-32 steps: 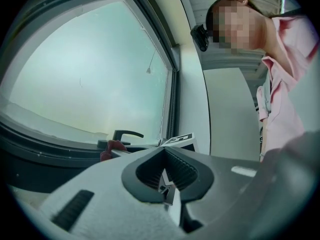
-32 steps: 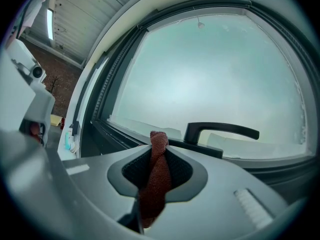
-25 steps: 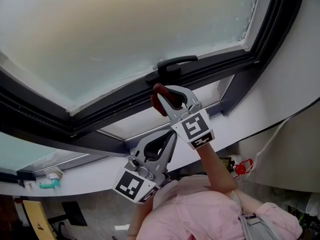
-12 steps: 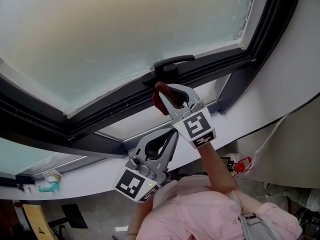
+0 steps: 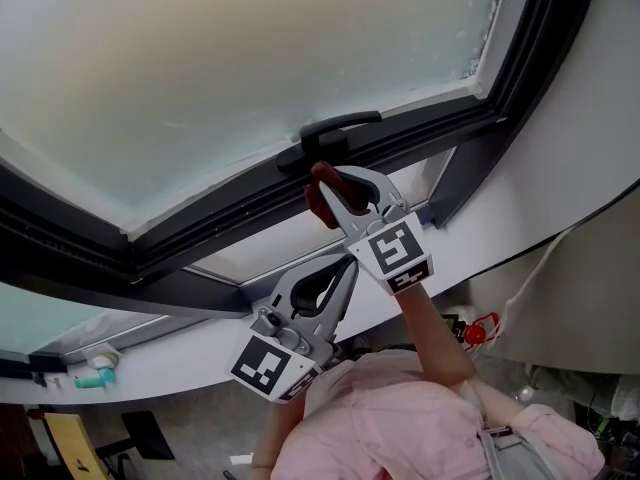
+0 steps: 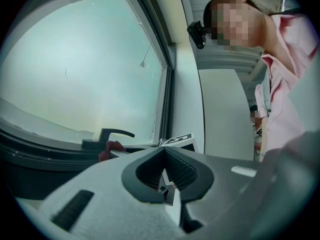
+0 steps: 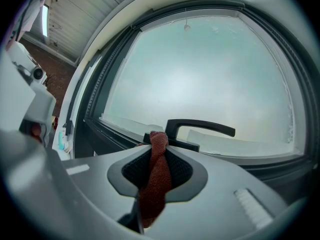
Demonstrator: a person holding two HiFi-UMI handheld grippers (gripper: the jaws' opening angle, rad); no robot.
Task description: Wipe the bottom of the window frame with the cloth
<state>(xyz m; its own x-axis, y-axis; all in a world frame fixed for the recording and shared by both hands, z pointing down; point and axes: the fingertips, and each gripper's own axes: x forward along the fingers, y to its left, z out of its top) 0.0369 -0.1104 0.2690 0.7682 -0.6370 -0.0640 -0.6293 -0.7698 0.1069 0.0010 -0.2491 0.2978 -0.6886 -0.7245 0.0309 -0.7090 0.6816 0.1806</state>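
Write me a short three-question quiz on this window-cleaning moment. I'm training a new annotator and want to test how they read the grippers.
1. True or false: the left gripper holds the red cloth.
2. Which thing lies closest ahead of the right gripper? A. the black window handle B. a tap C. a light switch
3. Fill the gap: the left gripper's jaws stand ____, with nothing between them.

Key
1. False: the right gripper is shut on the red cloth.
2. A
3. together
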